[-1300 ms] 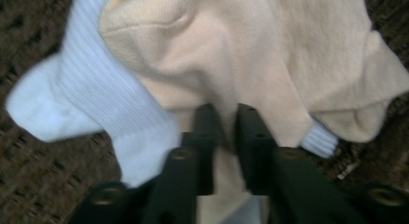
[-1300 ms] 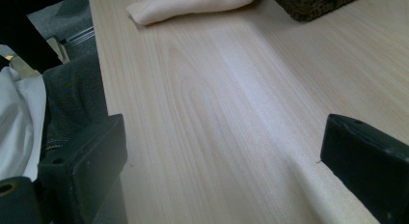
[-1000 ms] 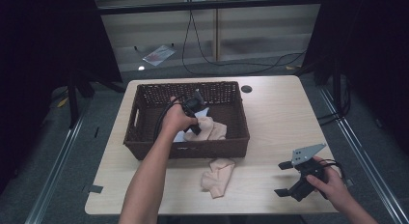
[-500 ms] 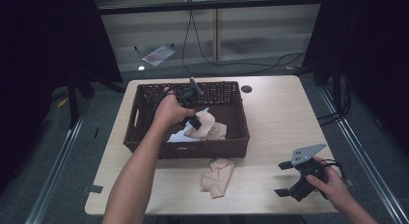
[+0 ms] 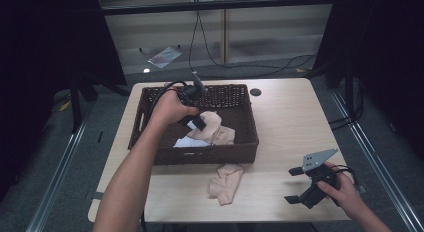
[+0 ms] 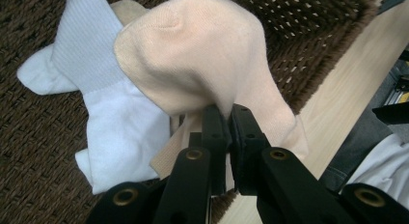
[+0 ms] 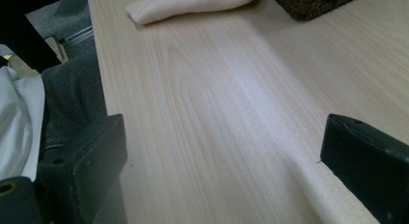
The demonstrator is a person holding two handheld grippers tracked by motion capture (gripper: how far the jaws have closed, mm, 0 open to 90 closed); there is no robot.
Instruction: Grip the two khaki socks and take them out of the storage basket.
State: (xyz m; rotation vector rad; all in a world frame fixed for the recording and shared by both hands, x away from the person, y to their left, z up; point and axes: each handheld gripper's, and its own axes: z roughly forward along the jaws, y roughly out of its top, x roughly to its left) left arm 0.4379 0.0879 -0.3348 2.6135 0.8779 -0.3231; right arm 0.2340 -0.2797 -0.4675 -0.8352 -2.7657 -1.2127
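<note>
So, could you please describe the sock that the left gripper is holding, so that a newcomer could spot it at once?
Start at the dark brown wicker basket on the light wooden table. Above its middle, the left gripper is shut on a peach sock that hangs from it. It differs from the white sock lying flat in the basket and from the other peach sock on the table in front.

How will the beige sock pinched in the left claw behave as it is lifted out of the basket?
Probably floppy: the beige sock droops in folds around the left claw, which is shut on a thin pinch of fabric. Likely light, since that small pinch carries it. It may drag on the white sock it overlaps in the basket.
</note>
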